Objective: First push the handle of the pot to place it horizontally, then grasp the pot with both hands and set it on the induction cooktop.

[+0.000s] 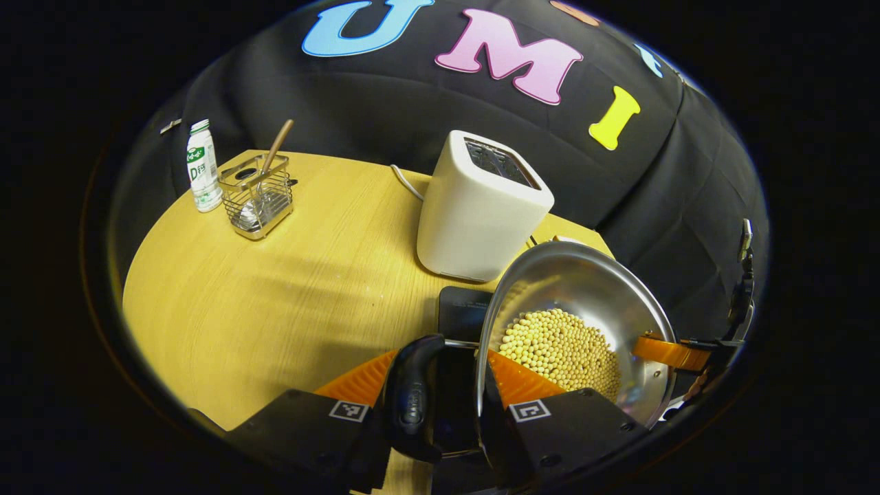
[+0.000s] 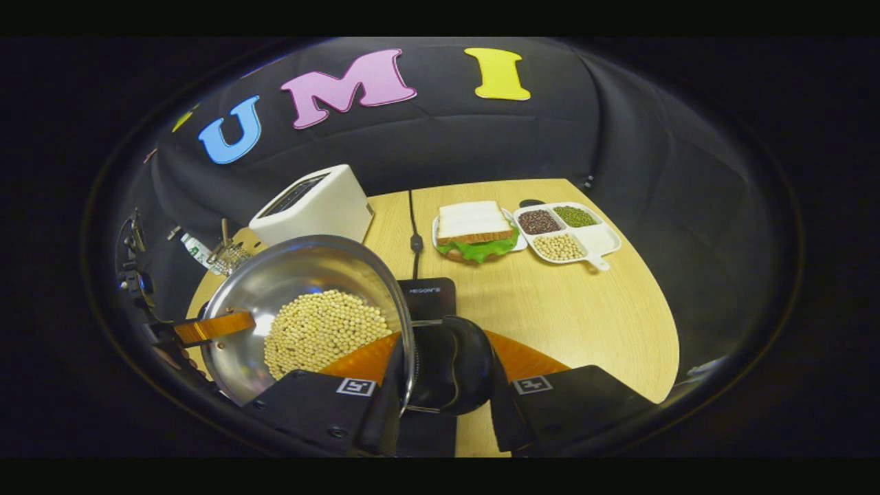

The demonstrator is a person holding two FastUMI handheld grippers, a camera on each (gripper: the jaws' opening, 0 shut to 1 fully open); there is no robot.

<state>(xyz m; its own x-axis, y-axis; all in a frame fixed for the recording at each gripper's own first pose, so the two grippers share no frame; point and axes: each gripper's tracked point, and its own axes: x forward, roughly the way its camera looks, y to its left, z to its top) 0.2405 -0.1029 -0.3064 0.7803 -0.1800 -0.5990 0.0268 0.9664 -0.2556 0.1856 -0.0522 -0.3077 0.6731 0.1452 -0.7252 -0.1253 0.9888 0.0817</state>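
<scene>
- Left gripper view: the pot (image 1: 584,302) is seen low on the right, tipped so its open side faces the camera. Yellow beans (image 1: 560,347) are piled inside.
- The left gripper (image 1: 450,385) is closed on the pot's near edge: one finger is seen inside the rim, the other outside, with the black handle (image 1: 412,395) between them.
- The handle is pointed down toward the camera.
- The far rim is held by the right gripper (image 1: 677,352), seen at the right.
- The cooktop (image 1: 462,313) is seen flat and dark just behind the handle. A toaster (image 1: 481,206) is stood behind it. A wire basket (image 1: 258,196) and a bottle (image 1: 202,175) are set far off on the table (image 1: 275,302).
- Right gripper view: the pot (image 2: 302,289) is seen low on the left, tipped, with its other black handle (image 2: 454,364) between the fingers.
- The right gripper (image 2: 440,385) is clamped on the rim there.
- The cooktop (image 2: 427,297) is seen just behind the pot. A sandwich (image 2: 474,230) and a tray (image 2: 605,239) are set well behind it.
</scene>
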